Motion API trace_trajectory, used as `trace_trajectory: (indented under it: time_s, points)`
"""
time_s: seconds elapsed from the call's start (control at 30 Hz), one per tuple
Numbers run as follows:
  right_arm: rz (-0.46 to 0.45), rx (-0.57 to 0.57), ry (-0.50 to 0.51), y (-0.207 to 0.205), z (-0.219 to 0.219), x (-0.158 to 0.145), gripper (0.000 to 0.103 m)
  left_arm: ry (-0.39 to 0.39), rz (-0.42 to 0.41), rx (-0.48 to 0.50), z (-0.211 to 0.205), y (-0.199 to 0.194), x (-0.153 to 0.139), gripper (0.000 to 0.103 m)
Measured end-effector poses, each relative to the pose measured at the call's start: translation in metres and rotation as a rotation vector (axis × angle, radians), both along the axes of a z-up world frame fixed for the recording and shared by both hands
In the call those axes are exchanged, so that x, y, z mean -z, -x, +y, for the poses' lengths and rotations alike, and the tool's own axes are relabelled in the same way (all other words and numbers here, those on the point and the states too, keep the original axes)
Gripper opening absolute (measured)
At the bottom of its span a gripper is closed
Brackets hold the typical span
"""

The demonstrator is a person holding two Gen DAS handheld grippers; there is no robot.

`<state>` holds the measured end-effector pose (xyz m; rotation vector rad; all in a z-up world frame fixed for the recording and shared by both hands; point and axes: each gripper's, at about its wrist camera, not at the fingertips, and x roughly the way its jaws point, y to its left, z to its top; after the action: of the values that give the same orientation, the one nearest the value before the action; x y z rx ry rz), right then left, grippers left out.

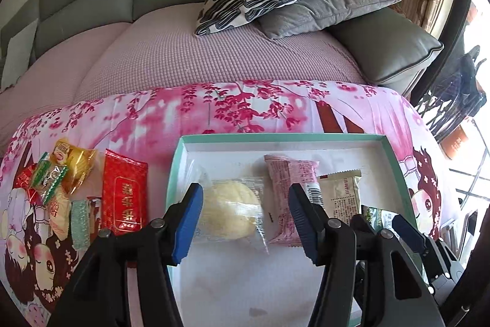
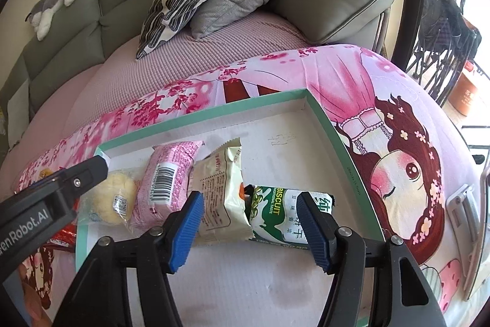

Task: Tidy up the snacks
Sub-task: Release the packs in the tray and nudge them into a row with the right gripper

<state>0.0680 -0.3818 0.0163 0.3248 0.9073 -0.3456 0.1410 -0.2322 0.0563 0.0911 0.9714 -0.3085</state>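
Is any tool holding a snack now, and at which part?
Nothing is held: the left tool and the right tool are both open above the tray.

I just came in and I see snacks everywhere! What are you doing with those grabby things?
Someone is sorting snacks into a green-edged box using two tongs. Four are lined up inside: a yellow bun, a pink packet, a cream packet and a green biscuit packet. The left tongs are open around the bun; the right tongs are open over the green and cream packets. A red packet and other sweets wait outside.
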Motion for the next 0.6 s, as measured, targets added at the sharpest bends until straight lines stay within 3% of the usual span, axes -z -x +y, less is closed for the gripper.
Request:
trace_trajectory:
  time_s: [0.17, 0.6]
  points:
    - [0.047, -0.015, 0.037, 0.008, 0.006, -0.006, 0.067, -0.028, -0.012, -0.028, 0.015, 0.007, 0.001, 0.059]
    - [0.058, -0.043, 0.059, 0.017, 0.017, -0.015, 0.067, -0.06, 0.016, -0.046, 0.031, 0.014, 0.015, 0.059]
